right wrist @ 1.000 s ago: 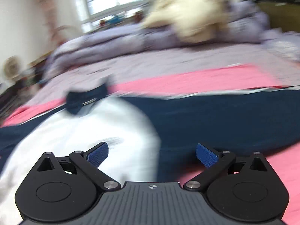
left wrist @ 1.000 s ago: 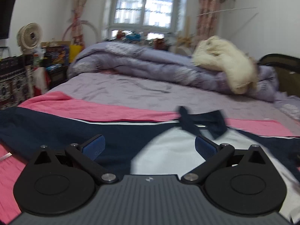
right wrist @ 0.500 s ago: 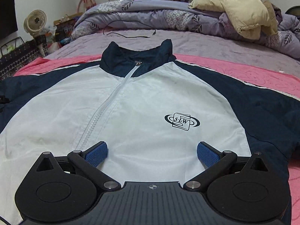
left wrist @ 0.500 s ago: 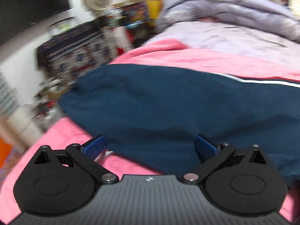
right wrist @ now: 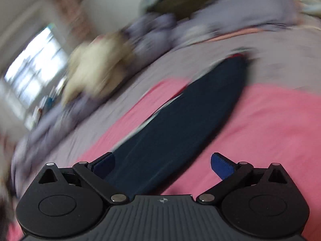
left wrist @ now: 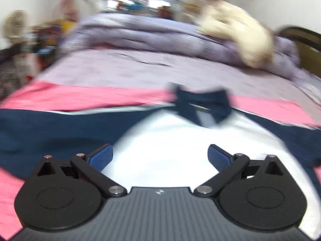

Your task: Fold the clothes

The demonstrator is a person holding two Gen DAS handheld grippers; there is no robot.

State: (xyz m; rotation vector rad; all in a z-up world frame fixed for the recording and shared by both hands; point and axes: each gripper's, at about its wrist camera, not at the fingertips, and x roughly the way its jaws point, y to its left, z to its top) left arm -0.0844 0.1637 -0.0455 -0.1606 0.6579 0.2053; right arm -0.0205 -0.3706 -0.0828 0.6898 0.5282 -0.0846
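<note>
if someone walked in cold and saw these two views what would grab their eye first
Most striking is the navy and white jacket spread flat on the pink sheet, its dark collar pointing toward the heaped purple duvet with a cream garment on top. In the right wrist view, one navy sleeve stretches away across the pink. Both the left gripper and right gripper are wide open and hold nothing.

Views swung: jacket front [left wrist: 170, 150], sleeve [right wrist: 190, 120].
</note>
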